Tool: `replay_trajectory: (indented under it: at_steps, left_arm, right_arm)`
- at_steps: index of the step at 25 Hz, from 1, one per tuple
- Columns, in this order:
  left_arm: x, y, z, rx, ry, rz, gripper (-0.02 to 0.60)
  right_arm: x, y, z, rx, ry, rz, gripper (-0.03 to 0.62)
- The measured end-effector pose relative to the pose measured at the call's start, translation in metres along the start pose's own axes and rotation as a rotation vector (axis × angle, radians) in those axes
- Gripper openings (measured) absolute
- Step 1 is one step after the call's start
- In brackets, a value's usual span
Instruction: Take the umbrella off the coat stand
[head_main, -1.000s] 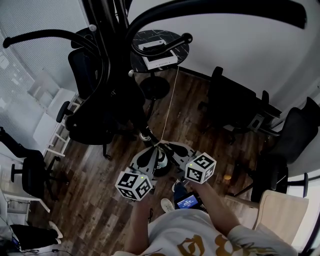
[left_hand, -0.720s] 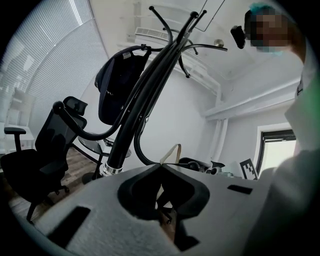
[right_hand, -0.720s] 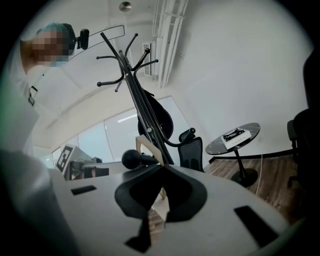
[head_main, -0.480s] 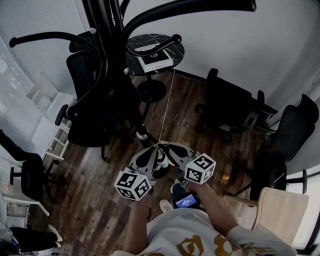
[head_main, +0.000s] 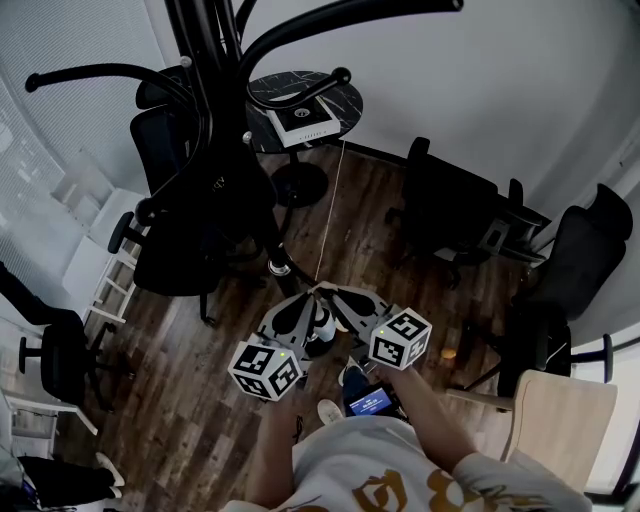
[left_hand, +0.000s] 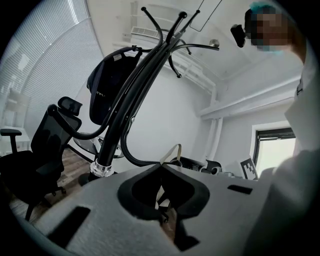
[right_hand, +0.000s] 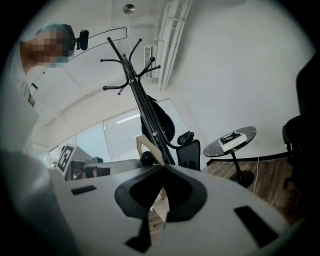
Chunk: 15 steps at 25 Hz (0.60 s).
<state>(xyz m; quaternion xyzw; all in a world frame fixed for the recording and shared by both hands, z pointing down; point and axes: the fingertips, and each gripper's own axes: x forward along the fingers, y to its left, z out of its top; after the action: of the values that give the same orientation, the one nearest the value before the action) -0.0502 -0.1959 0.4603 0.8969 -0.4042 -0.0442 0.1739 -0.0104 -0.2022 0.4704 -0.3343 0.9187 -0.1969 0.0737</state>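
Two empty grippers are pointing up at the coat stand (head_main: 205, 70), the left gripper (left_hand: 161, 166) and right gripper (right_hand: 162, 166) each showing jaws closed tip to tip. Above and ahead, the umbrella (left_hand: 111, 82) is hanging lengthwise along the pole as a black folded bundle, seemingly lying nearer the left gripper.

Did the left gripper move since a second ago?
No. The left gripper sits just as far below the coat stand's silver ring as before; only the camera shifted.

White T-shirt (head_main: 372, 462), gold print (head_main: 385, 492), grey left hand-held gripper (head_main: 303, 303), right hand-held gripper (head_main: 338, 297), marker cubes (head_main: 266, 370) (head_main: 400, 338)
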Motion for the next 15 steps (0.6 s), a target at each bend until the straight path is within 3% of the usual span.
replay_trajectory:
  at_steps: [15]
  left_arm:
    - [-0.010, -0.016, 0.004, 0.001, -0.012, -0.027, 0.023]
  right_arm:
    - [-0.016, 0.016, 0.004, -0.044, 0.004, -0.021, 0.012]
